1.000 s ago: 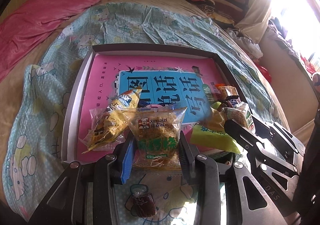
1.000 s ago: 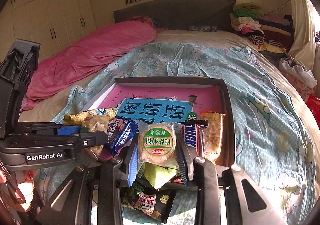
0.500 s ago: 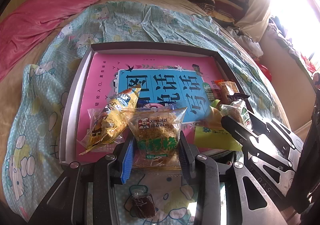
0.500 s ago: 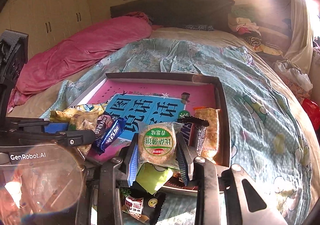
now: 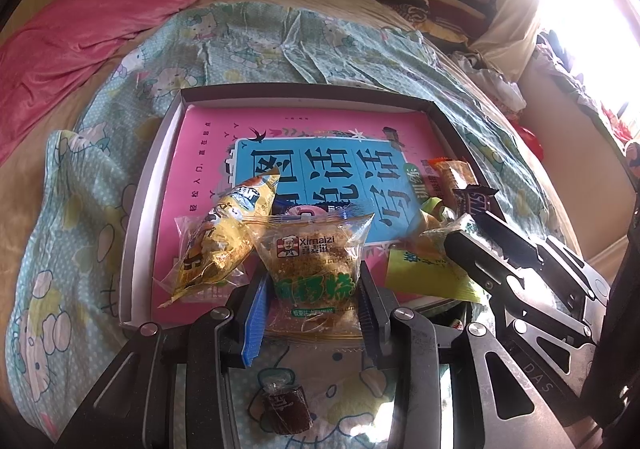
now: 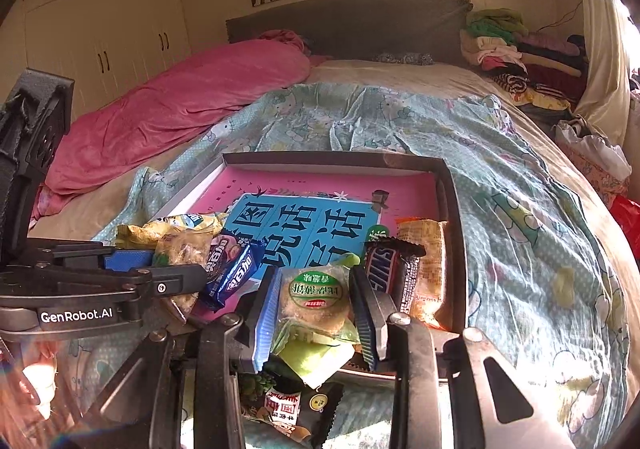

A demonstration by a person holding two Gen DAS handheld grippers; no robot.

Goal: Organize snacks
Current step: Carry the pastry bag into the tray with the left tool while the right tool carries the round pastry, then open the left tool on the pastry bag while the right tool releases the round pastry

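Grey shallow box (image 5: 138,205) lies on a bed, lined with a pink and blue book (image 5: 320,169) that covers its floor. Near end, from the left: yellow snack bag (image 5: 218,245) leaning on the book; clear-wrapped cake packet (image 5: 316,265), clamped between the pads of the left gripper (image 5: 310,301) over the near rim; blue biscuit pack (image 6: 232,269) behind it; green-labelled round cake (image 6: 316,293), pinched in the narrow right gripper (image 6: 316,307); dark chocolate bar (image 6: 390,269); orange-wrapped bar (image 6: 428,261) against the right wall. A lime-green packet (image 5: 432,273) lies under the right gripper.

Outside the box: small dark sweet (image 5: 286,405) on the patterned sheet (image 5: 80,209) below the left gripper; black snack packet (image 6: 296,405) below the right.

Far half of the book bare. Far rim and left wall unobstructed. Pink blanket (image 5: 80,29) well off to the left.
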